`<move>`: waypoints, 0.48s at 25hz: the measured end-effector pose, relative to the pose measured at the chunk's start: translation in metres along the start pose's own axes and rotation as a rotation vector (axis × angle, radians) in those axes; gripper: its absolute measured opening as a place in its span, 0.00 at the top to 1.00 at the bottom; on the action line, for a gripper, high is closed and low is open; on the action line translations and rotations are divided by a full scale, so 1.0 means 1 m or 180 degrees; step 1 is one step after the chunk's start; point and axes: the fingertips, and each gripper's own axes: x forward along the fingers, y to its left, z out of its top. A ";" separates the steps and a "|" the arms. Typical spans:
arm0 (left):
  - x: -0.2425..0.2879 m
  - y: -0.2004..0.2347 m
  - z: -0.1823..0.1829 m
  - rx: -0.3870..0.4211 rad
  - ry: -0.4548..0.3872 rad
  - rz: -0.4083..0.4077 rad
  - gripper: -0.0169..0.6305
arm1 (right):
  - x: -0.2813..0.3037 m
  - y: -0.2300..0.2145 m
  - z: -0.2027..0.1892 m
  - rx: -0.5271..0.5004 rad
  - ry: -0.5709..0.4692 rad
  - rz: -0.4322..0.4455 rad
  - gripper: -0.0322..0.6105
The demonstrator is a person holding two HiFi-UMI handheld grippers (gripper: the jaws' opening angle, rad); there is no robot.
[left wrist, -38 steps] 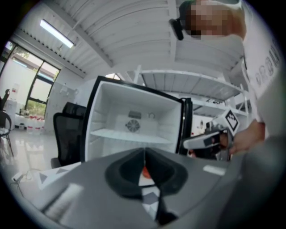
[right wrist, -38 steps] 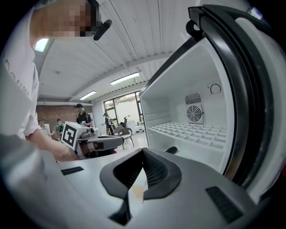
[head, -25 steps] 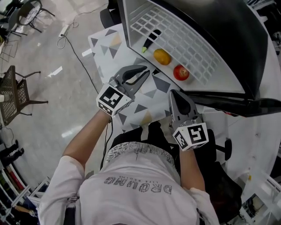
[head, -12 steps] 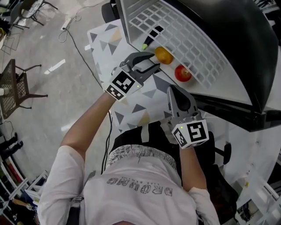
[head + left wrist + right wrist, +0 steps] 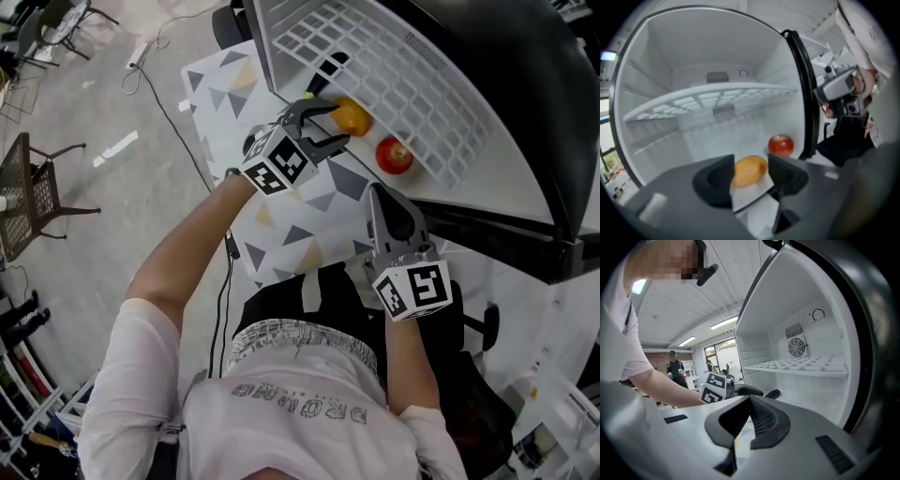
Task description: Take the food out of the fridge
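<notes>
Opening around the yellow fruit on the fridge floor, your left claw has a jaw either side of it, not yet pressing, lined up for a pinch. The apple sits just beside it. Your right claw hangs outside the fridge, jaws together and empty, out of the way.

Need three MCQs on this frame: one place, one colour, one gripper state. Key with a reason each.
1. Where in the fridge is the red apple? A on its floor, under the wire shelf; B in a door rack; C in a drawer.
2. Colour of the fruit between the left gripper's jaws? A green; B orange-yellow; C purple.
3. The right gripper's jaws are: A wide apart; B on the apple; C together, empty.
Key: A, it lies below the shelf; B, that fruit sits ungripped between the opening jaws; C, they meet with nothing between.
</notes>
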 end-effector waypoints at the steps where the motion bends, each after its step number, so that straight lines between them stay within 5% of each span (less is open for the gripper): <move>1: 0.003 0.000 -0.002 0.0055 0.0031 -0.0011 0.62 | 0.001 0.000 -0.001 0.0001 -0.0004 -0.0004 0.96; 12: 0.038 -0.003 -0.029 0.0684 0.0453 -0.0205 0.53 | 0.002 0.005 -0.005 -0.0027 -0.0047 -0.0015 0.96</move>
